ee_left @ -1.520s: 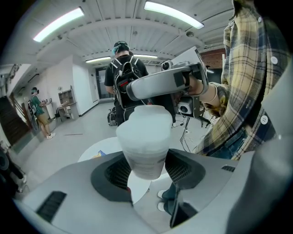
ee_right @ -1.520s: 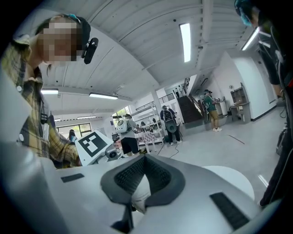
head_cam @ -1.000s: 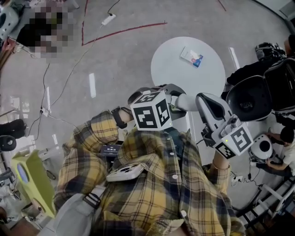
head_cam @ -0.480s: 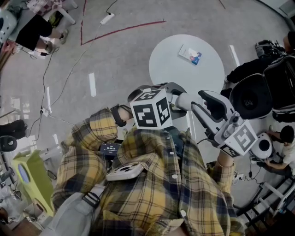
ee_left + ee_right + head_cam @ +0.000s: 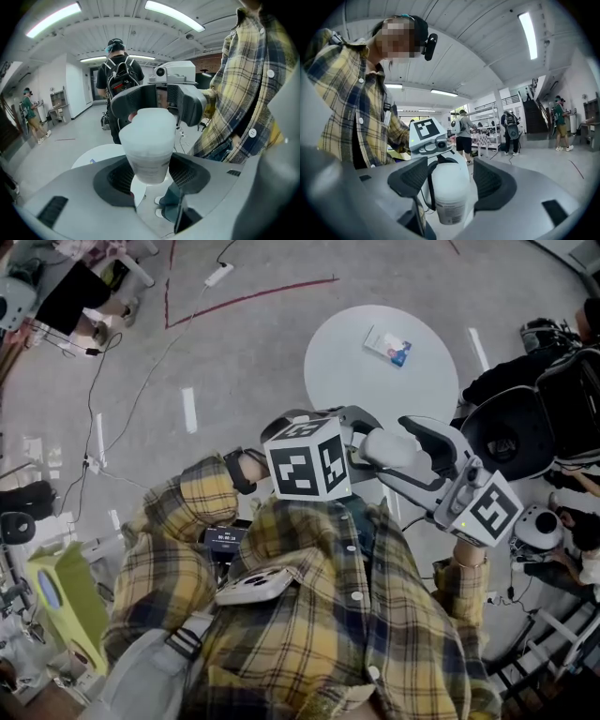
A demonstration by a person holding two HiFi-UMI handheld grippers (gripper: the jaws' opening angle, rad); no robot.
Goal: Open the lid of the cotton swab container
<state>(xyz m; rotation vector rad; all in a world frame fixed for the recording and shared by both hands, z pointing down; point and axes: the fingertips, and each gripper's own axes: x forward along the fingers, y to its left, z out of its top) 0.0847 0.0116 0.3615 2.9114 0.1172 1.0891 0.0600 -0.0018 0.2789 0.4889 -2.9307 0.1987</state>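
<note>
The cotton swab container point(image 5: 146, 140) is a translucent white tub with its lid on. My left gripper point(image 5: 149, 169) is shut on its lower body. In the head view the container point(image 5: 388, 448) shows as a white shape held in front of my chest, just right of the left gripper's marker cube point(image 5: 307, 465). My right gripper point(image 5: 449, 183) faces it from the other side. Its jaws have just been opening and now stand wide on either side of the container point(image 5: 450, 192), with a gap at each pad. From the left gripper view, the right gripper's dark pads point(image 5: 188, 104) flank the lid end.
A round white table point(image 5: 412, 390) stands just ahead with a small card box point(image 5: 388, 346) on it. A black chair point(image 5: 511, 442) and equipment crowd the right. Cables and red tape lines cross the floor; people stand around the room.
The right gripper's jaws went from shut to wide open, and it rolled and shifted left so that it now straddles the container. The left gripper stayed put.
</note>
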